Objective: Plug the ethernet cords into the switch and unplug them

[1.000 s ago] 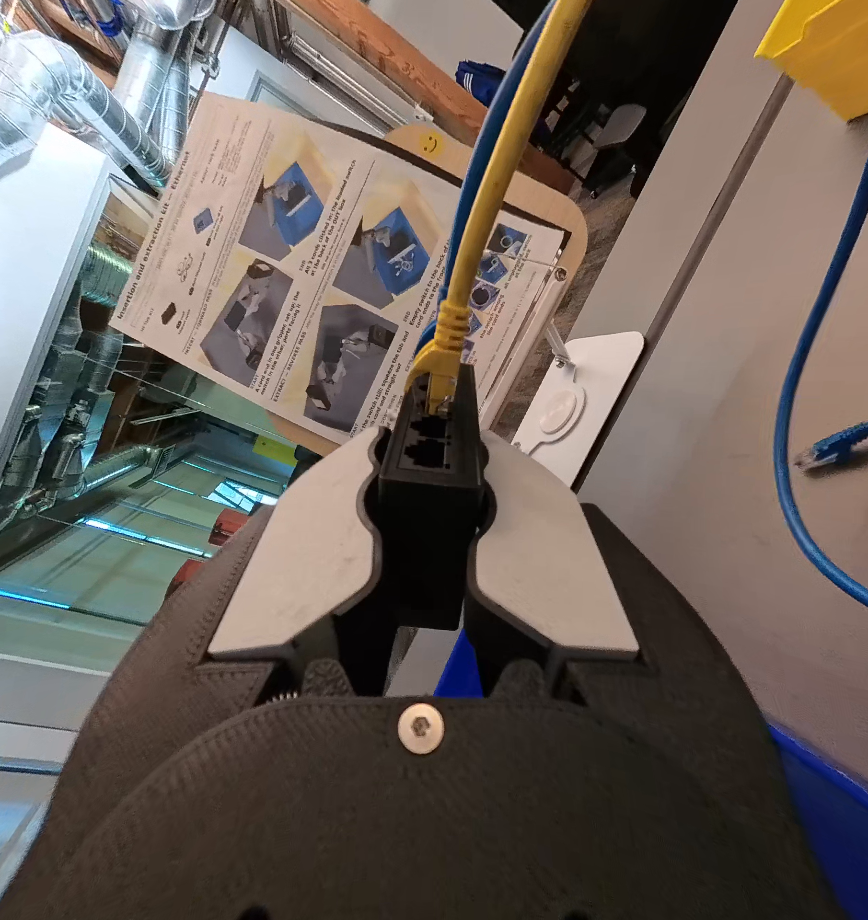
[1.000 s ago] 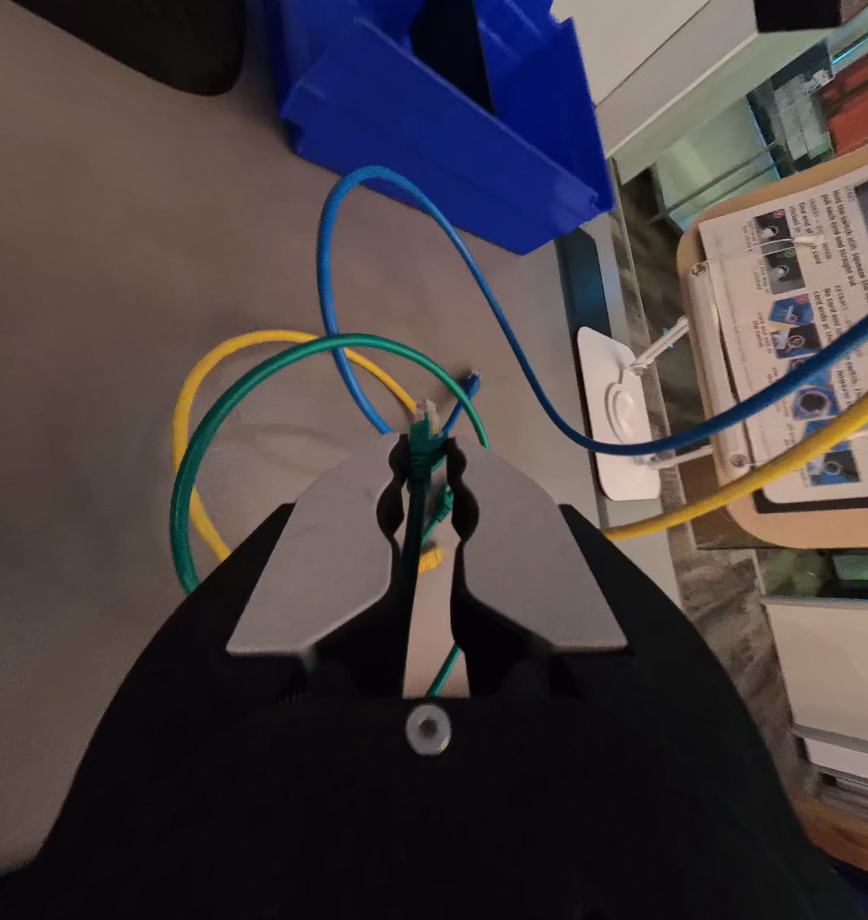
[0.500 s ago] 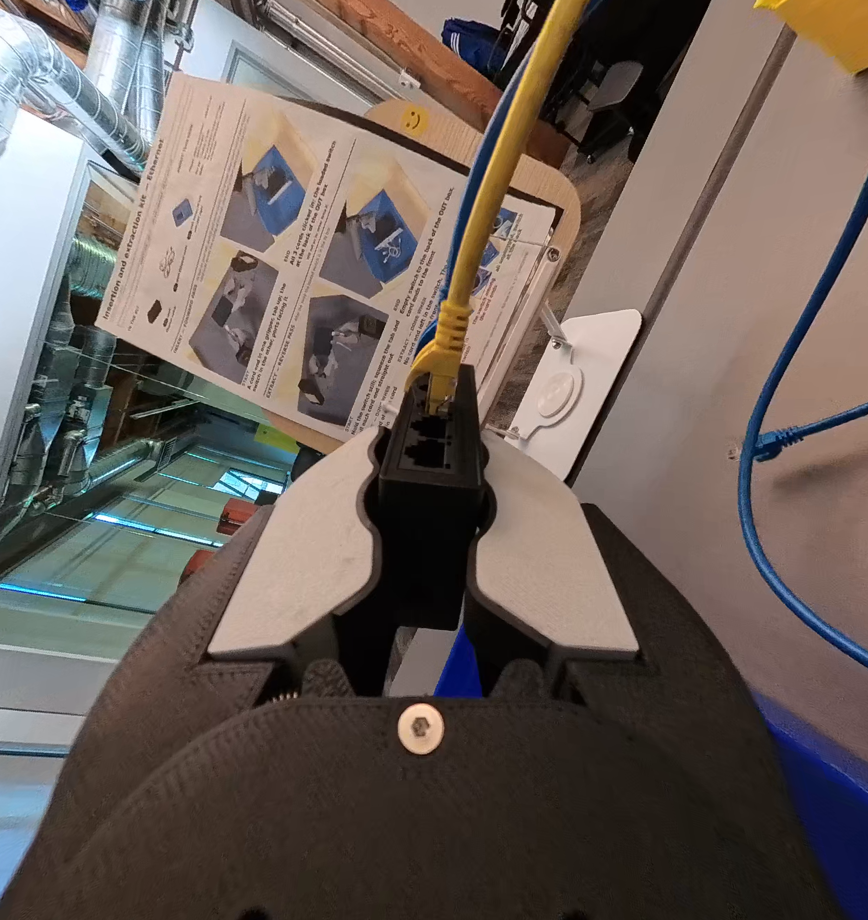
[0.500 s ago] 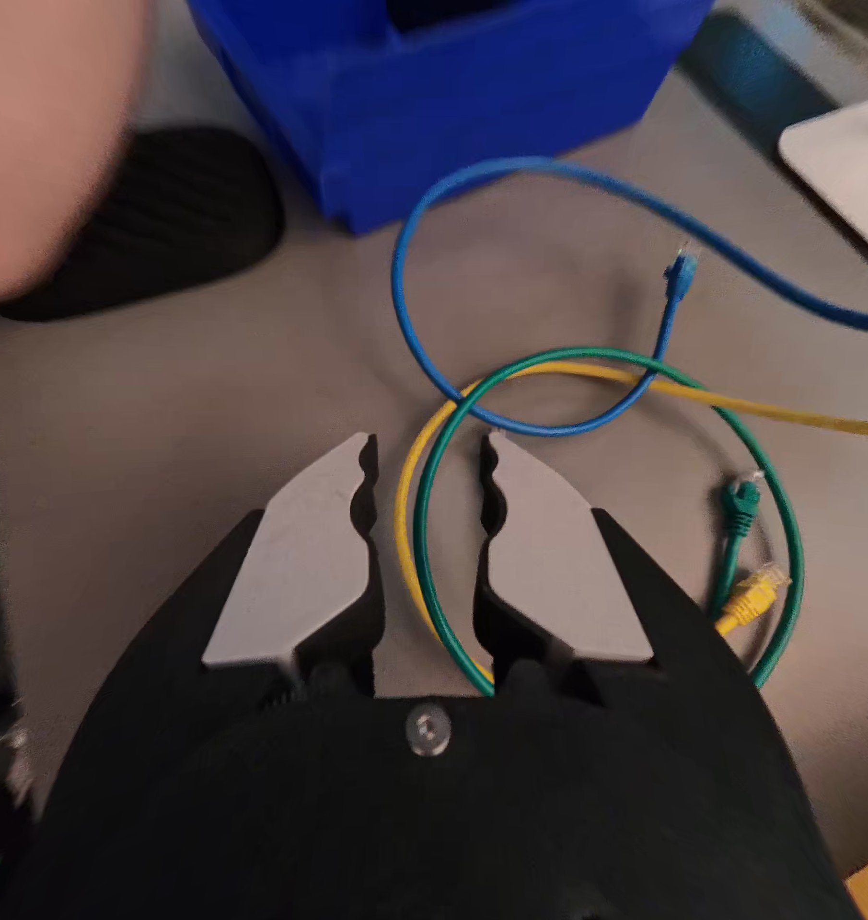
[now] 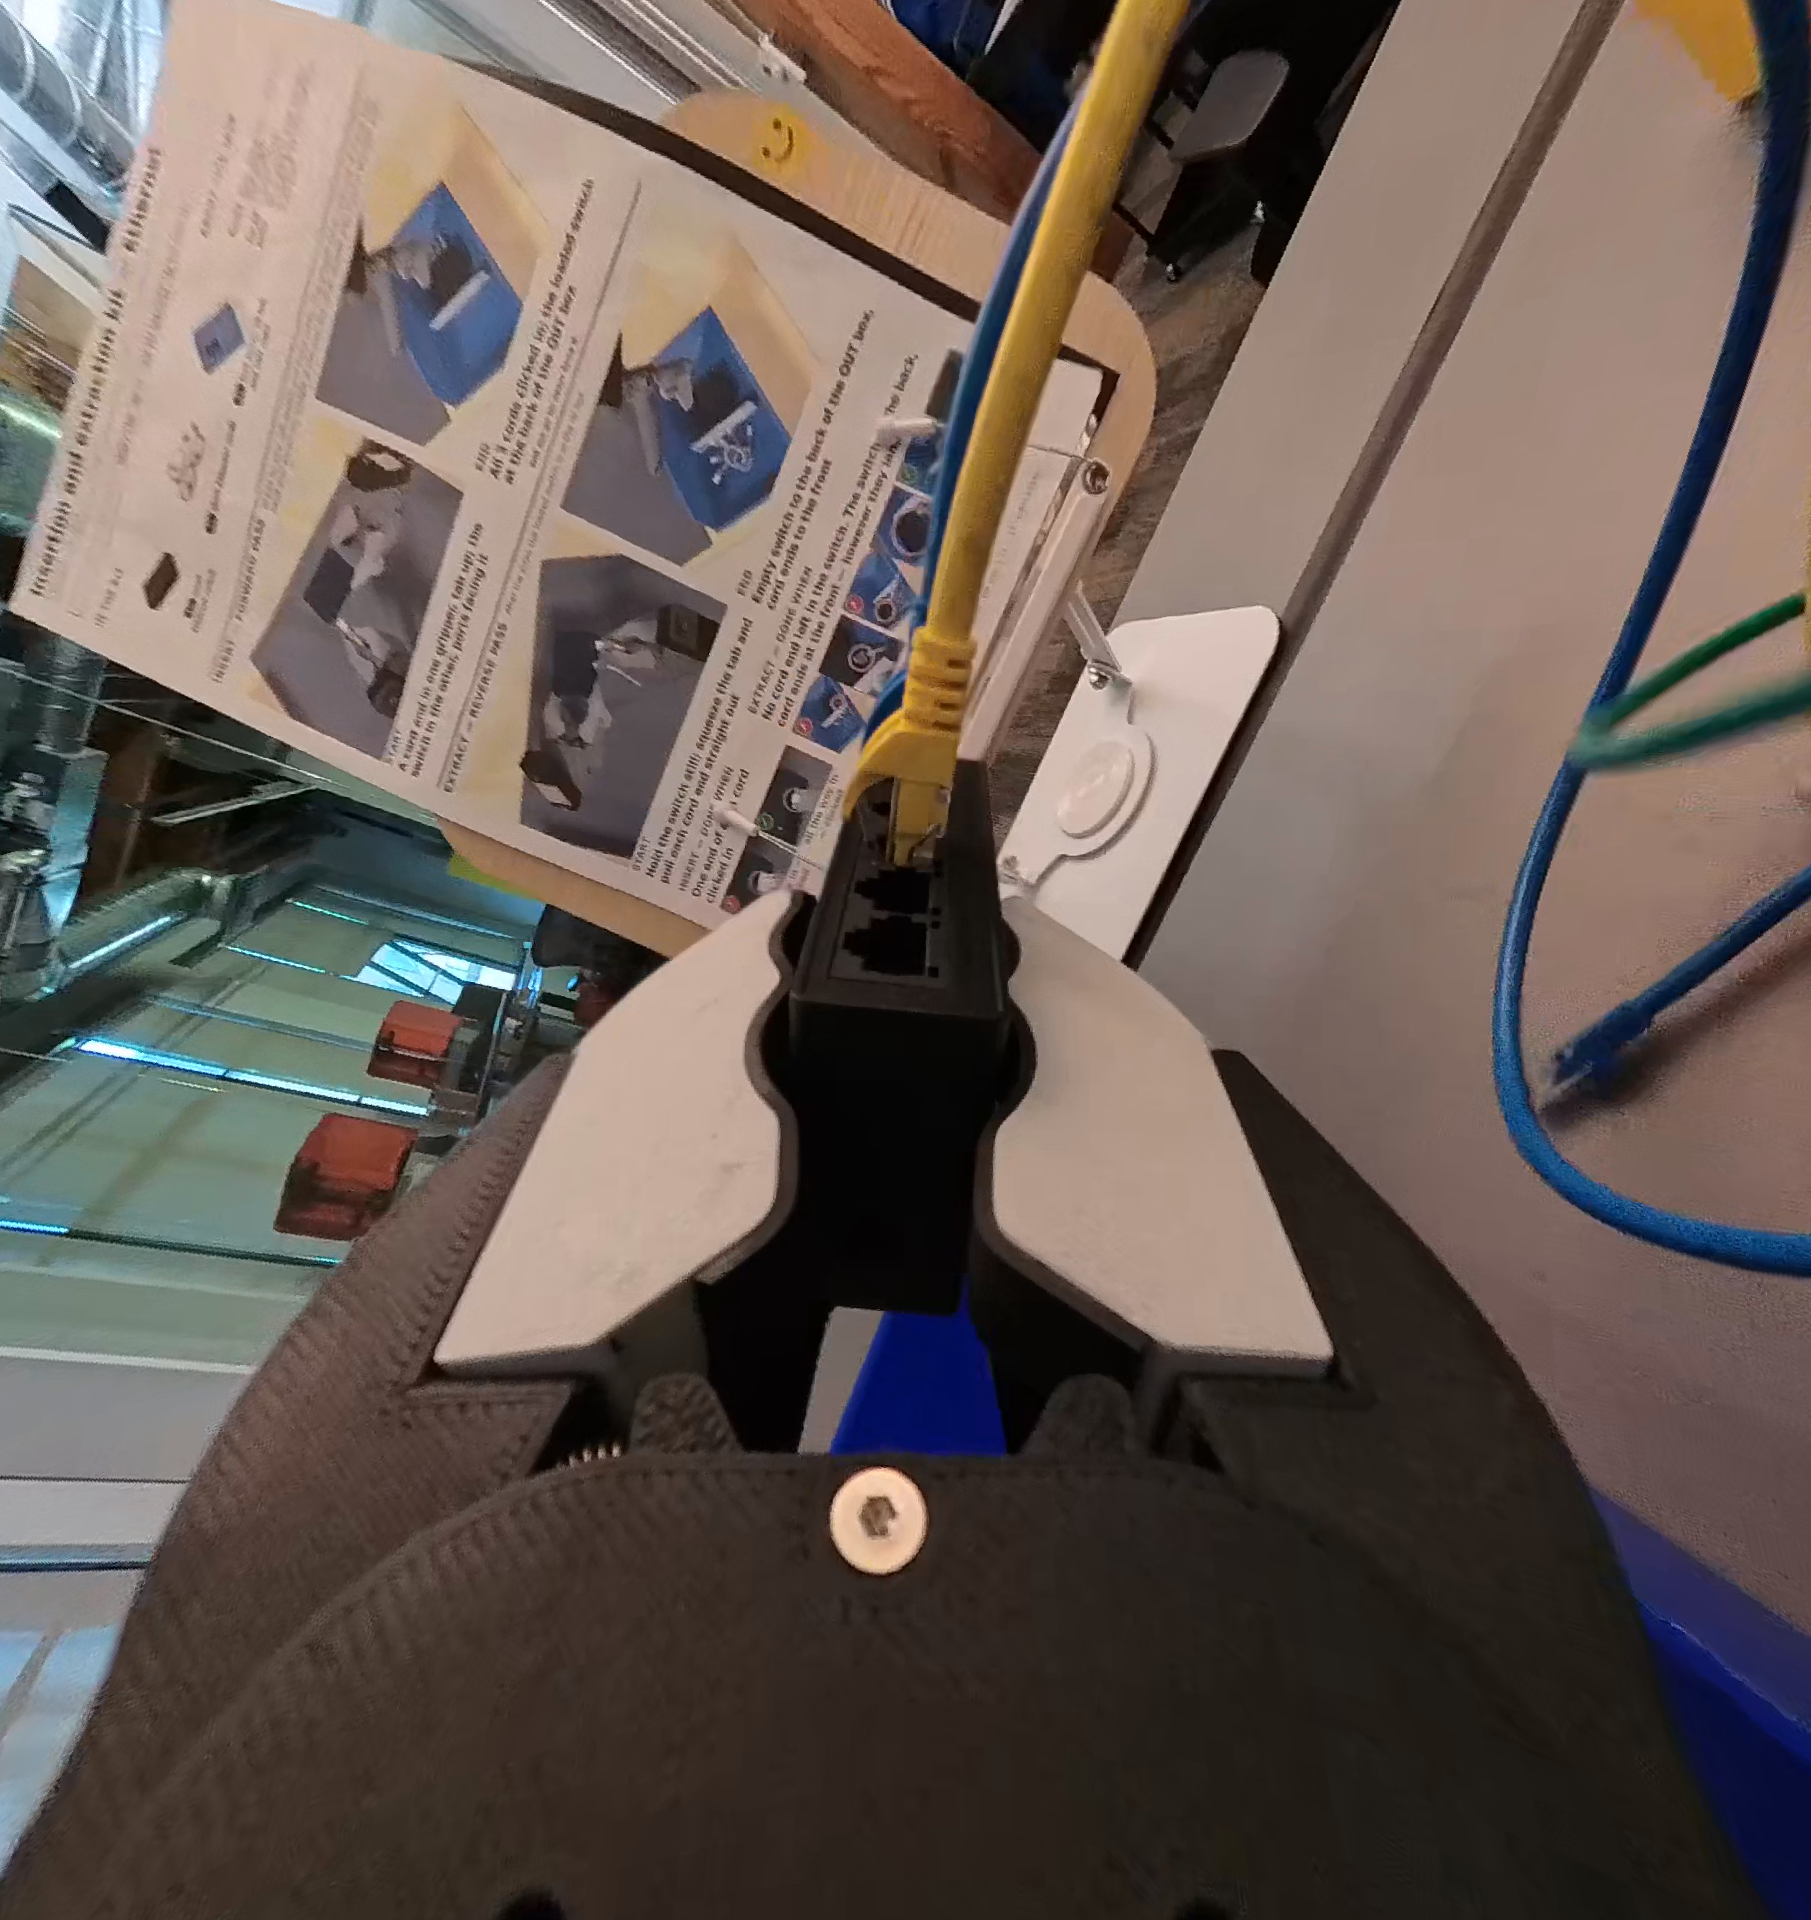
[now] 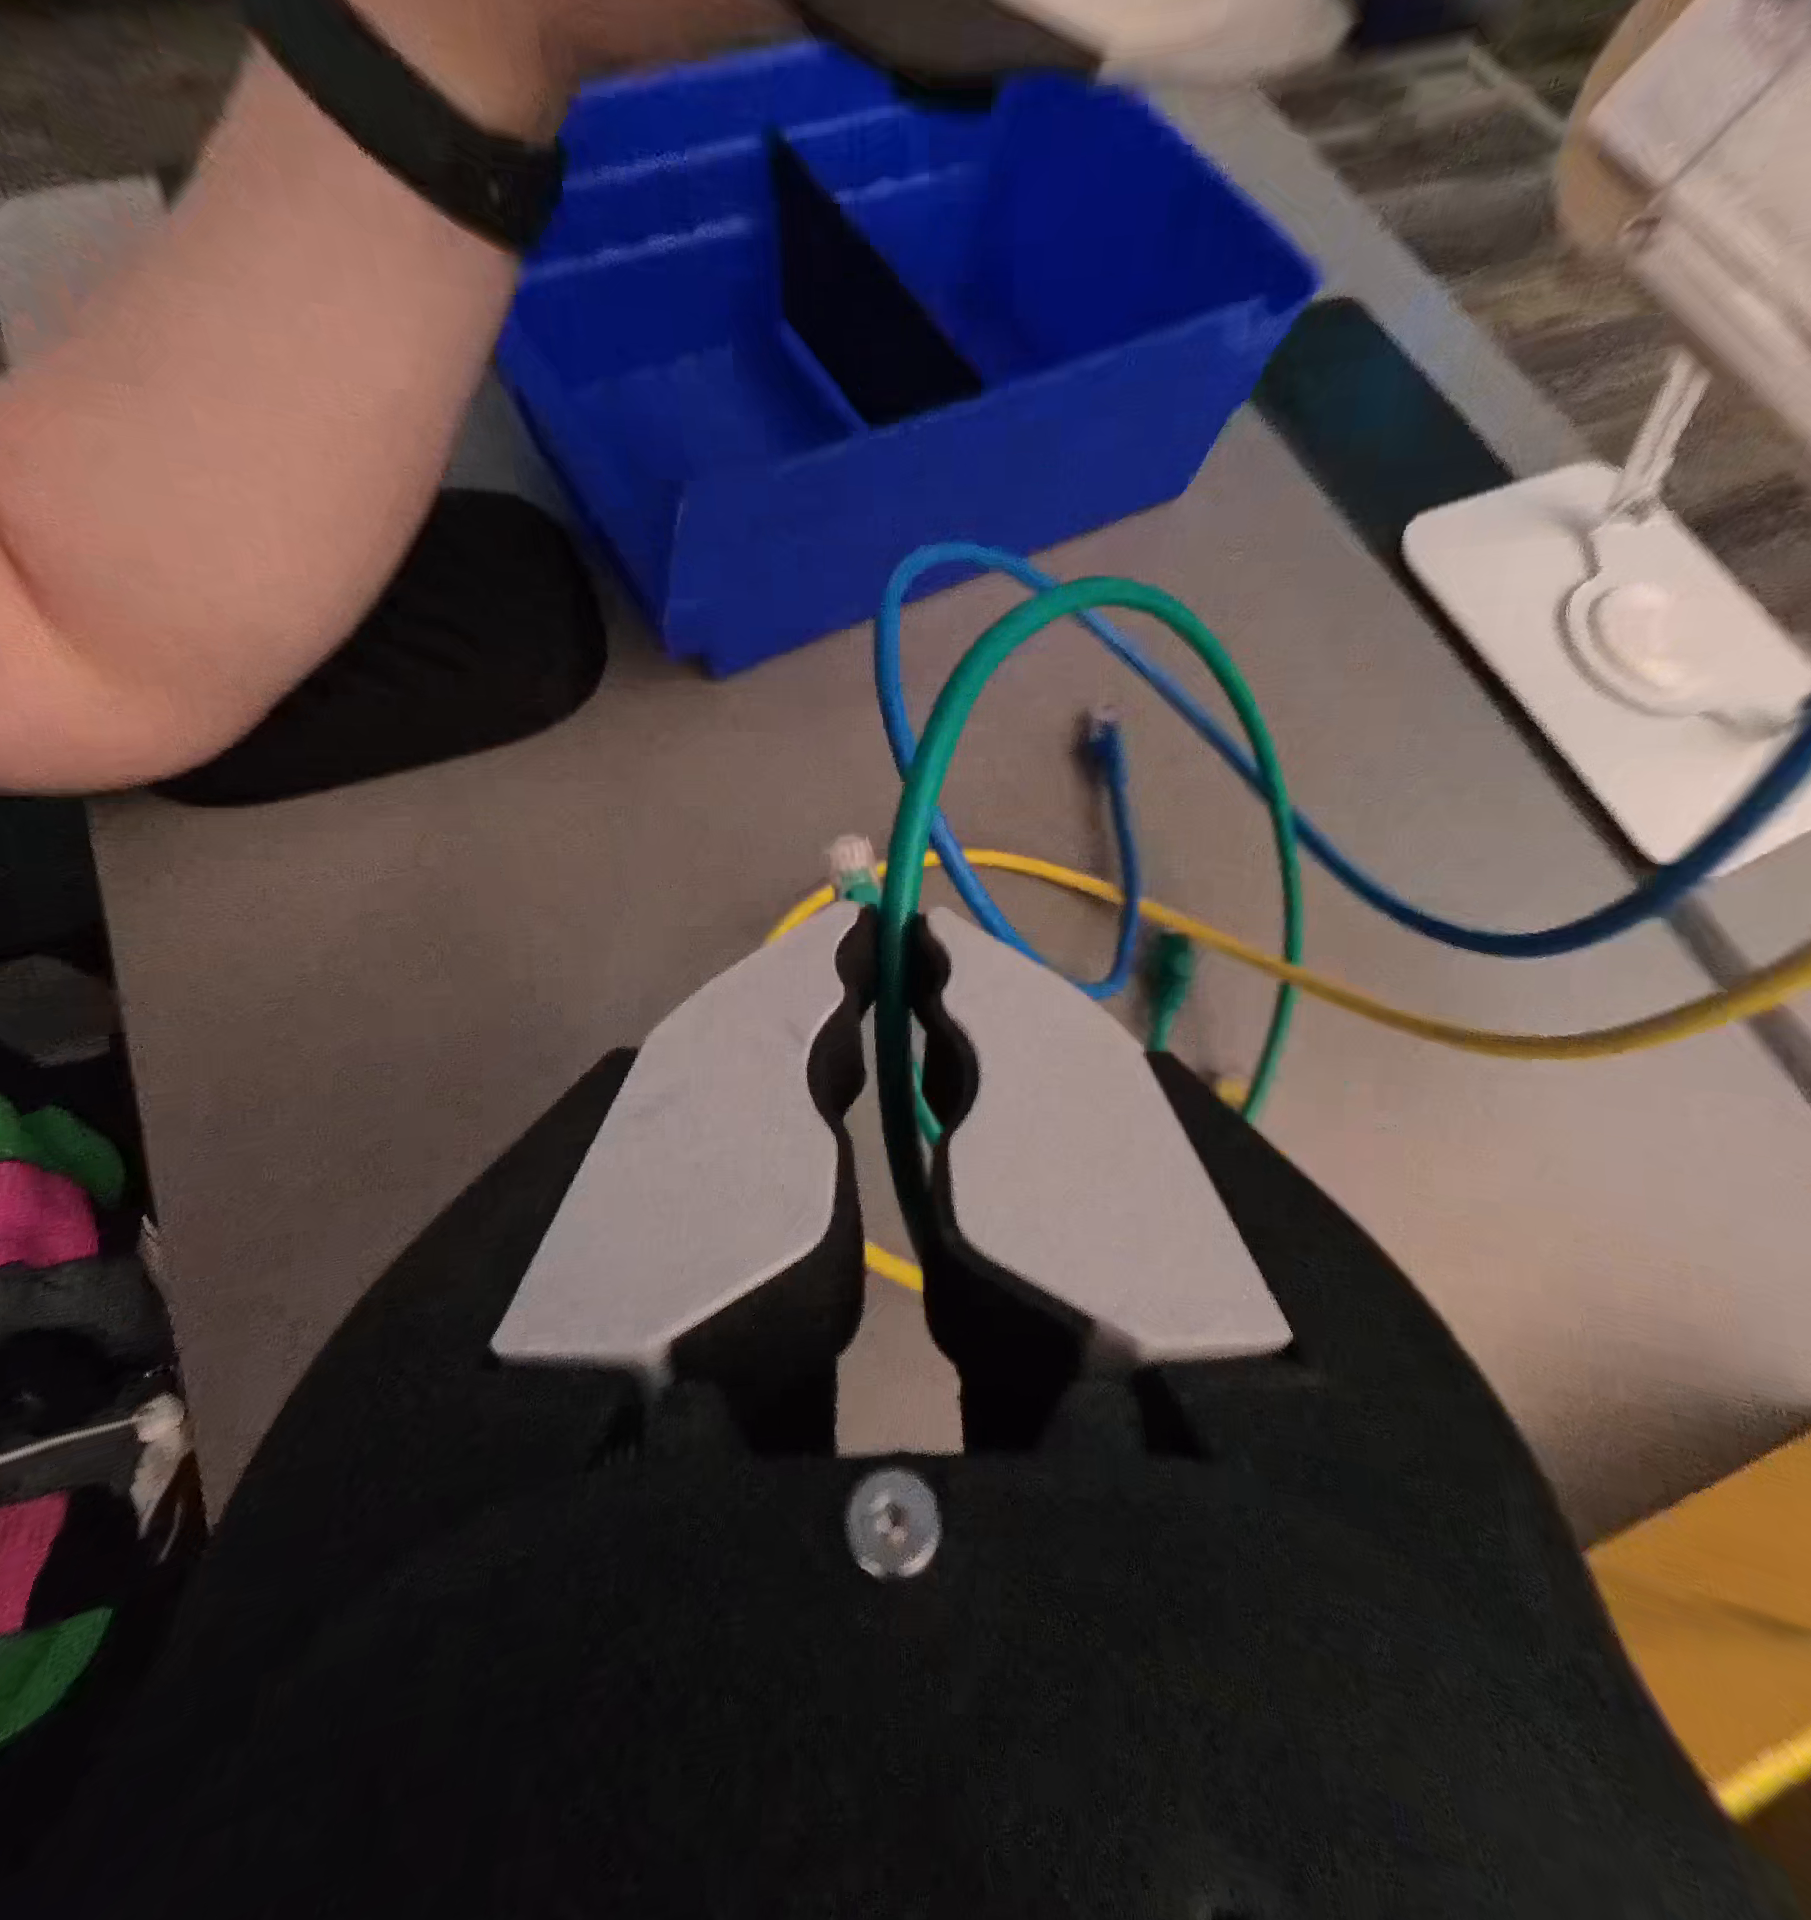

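Observation:
In the left wrist view my left gripper (image 5: 901,914) is shut on the black switch (image 5: 885,1091) and holds it in the air, ports facing away. A yellow cord's plug (image 5: 916,748) sits in a far port, a blue cord (image 5: 994,343) runs up behind it, and two near ports are empty. In the right wrist view my right gripper (image 6: 890,920) is shut on the green cord (image 6: 994,644) a short way behind its clear-tipped plug (image 6: 851,868), which sticks out past the left fingertip. The cord loops above the grey table (image 6: 413,935).
A blue divided bin (image 6: 880,343) stands beyond the cords, with a person's arm (image 6: 205,447) to its left. Loose blue (image 6: 1103,743) and green (image 6: 1171,971) plugs and a yellow cord (image 6: 1400,1013) lie on the table. A white stand base (image 6: 1607,644) holds an instruction sheet (image 5: 465,468). There is about 20 cm between the tips of the two grippers.
My right gripper let go of the green cord, opened over the cords on the table, and has shut on the green cord again, lifting it. My left gripper keeps hold of the switch.

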`<state>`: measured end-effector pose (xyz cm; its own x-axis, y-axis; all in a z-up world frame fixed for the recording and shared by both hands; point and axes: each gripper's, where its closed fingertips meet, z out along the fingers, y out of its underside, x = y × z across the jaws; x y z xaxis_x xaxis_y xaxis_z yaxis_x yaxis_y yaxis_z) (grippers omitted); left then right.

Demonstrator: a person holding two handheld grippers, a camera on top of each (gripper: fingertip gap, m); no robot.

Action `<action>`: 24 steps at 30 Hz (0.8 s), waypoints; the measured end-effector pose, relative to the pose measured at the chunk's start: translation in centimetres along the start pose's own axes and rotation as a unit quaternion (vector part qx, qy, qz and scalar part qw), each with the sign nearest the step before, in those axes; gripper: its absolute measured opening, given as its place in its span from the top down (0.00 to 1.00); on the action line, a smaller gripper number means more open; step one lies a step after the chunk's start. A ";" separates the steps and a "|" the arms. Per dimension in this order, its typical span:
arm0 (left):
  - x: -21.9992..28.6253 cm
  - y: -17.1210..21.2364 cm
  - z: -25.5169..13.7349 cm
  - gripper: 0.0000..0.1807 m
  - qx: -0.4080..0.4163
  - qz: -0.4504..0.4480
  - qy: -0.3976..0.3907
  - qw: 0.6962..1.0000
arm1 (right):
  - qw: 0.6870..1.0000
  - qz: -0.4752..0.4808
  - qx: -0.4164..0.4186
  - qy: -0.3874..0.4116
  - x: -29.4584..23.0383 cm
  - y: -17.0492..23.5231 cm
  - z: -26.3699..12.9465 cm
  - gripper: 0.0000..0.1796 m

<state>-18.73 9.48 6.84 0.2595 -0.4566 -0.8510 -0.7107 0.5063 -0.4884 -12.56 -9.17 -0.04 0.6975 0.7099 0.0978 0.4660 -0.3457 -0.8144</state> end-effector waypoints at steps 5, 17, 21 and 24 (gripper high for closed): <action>0.5 0.1 0.1 0.84 0.004 -0.031 0.028 0.999 | 0.998 -0.046 0.031 0.017 2.9 -6.1 -6.2 0.97; 4.5 -1.1 2.0 0.84 -0.008 -0.010 0.091 0.996 | 0.962 -0.197 0.170 0.085 2.1 -22.4 -18.4 0.97; 4.8 -2.1 1.9 0.84 0.012 -0.020 0.099 0.995 | 0.951 -0.209 0.197 0.111 2.1 -26.8 -22.5 0.95; 4.4 -1.6 1.9 0.84 0.006 -0.027 0.095 0.995 | 0.958 -0.190 0.168 0.134 2.9 -28.4 -25.3 0.96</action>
<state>-15.21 8.07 3.49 0.1686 -0.6131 -0.7718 -0.6911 0.4848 -0.5361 -10.06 -12.83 37.84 0.6473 0.5474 0.5304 0.5436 0.1562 -0.8247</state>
